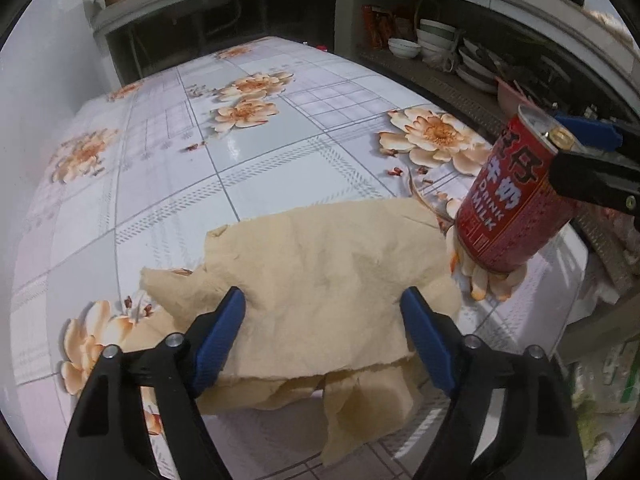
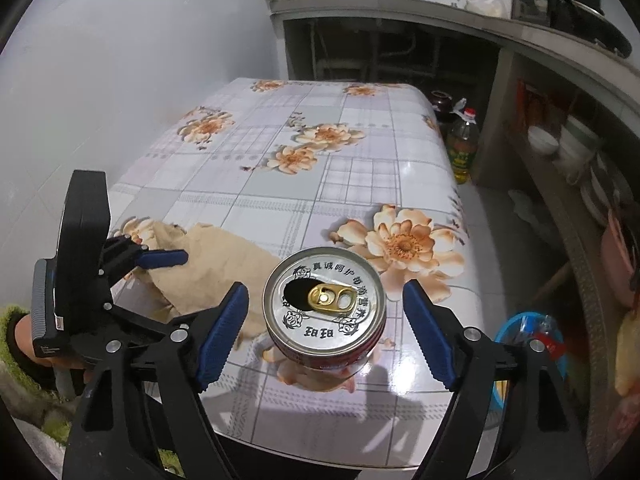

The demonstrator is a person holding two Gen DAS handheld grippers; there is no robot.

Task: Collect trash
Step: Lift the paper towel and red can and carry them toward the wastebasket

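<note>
Left gripper [image 1: 323, 300] is spread wide over the crumpled tan paper [image 1: 320, 264], blue fingers on either side of it but not squeezing. Right gripper [image 2: 325, 300] is just as wide, straddling the opened red milk can [image 2: 325, 308] without touching. Both sit at the near edge of the flowery table [image 2: 280, 200], can standing just right of the paper.

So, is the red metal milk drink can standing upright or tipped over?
Upright. The red metal milk drink can stands on its base on the flowered tablecloth, opened lid facing up.
</note>
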